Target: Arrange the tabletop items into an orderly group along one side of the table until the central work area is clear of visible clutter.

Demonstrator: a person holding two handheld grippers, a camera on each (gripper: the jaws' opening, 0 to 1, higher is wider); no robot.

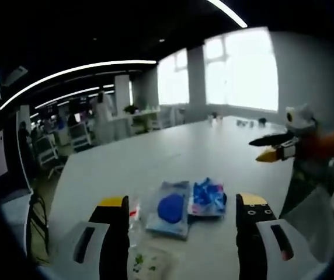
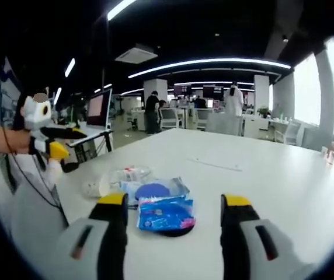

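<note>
Lying on white worktop [image 2: 260, 175]: two blue packets [image 2: 166, 213] [image 1: 169, 209], touching; one clear wrapper [image 2: 123, 175] beside. Left tongs [image 1: 182, 219], right tongs [image 2: 174, 214] both spread, empty.

My views dim, soft; windows [image 1: 237, 70] blown out, ceiling strips [image 2: 214, 61] glare, table [image 2: 272, 169] bright, edges bent

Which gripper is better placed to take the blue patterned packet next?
Right, probably. The blue patterned packet lies directly between the open right gripper jaws; the left gripper frames it farther off.
</note>
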